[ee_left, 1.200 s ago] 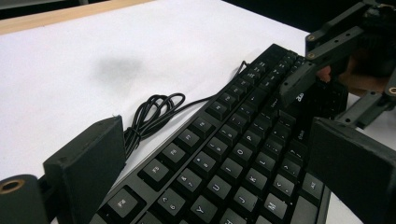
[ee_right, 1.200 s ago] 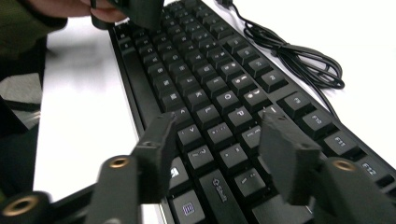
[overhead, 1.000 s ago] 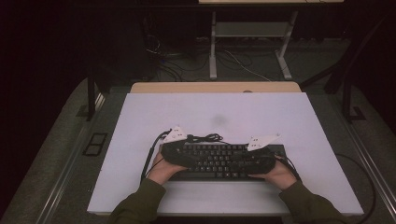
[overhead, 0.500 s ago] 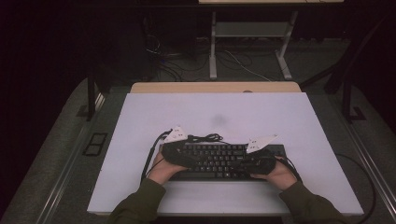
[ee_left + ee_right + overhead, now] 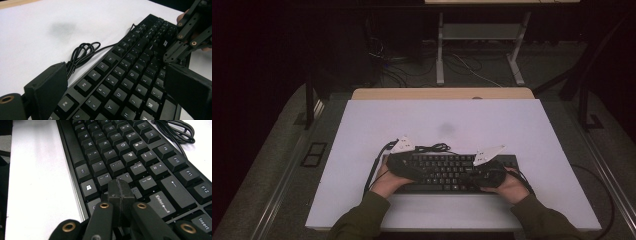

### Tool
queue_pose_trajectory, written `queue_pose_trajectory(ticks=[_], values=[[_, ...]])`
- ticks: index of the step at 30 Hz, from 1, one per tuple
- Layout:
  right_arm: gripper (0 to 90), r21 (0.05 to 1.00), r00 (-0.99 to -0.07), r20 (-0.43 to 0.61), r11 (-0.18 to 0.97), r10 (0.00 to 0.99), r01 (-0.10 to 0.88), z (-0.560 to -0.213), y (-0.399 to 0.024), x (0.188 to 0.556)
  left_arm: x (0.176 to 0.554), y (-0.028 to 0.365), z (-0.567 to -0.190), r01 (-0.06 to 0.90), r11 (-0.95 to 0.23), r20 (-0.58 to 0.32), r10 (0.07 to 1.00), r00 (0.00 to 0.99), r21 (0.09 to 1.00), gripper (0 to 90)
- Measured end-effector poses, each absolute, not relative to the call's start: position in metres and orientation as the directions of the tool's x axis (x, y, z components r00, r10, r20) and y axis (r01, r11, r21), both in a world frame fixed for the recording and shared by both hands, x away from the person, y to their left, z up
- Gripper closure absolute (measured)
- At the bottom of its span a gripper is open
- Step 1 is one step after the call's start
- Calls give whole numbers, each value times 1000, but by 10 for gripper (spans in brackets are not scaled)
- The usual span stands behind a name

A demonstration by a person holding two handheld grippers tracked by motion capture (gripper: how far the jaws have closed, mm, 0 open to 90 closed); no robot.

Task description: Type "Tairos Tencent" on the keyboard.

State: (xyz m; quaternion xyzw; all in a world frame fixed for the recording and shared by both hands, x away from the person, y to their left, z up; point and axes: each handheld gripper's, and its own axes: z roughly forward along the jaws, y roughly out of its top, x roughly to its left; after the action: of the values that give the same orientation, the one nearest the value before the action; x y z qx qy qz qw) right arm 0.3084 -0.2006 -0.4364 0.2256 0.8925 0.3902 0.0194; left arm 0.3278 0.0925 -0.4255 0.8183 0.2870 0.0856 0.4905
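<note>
resting on the white table (image 5: 362,130) toward six o'clock, a black keyboard (image 5: 447,172) lies under both grippers: left gripper (image 5: 120,82) spread wide over keys, right gripper (image 5: 121,191) pinched closed, holding nothing.

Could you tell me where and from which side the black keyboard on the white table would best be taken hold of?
Probably by its two short ends, one gripper from each side. The keyboard lies flat and long across the table, too wide for one grip, and its thin edges suit the fingers. The left gripper, open, already straddles its width. Avoid the back edge, where the coiled cable lies.
</note>
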Motion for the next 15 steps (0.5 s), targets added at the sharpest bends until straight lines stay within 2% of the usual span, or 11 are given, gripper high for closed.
queue_pose_trajectory(ticks=[3,10,15], values=[[897,706,-898,141,593,417,386,-437,-201,308,328,92,-427,387,-366,-135,556,820,846,55],[898,707,-900,133,596,416,380,-437,-200,308,328,92,-429,407,-396,-127,571,811,823,164],[897,709,-901,122,599,415,372,-437,-200,306,328,94,-429,412,-401,-122,580,806,818,285]])
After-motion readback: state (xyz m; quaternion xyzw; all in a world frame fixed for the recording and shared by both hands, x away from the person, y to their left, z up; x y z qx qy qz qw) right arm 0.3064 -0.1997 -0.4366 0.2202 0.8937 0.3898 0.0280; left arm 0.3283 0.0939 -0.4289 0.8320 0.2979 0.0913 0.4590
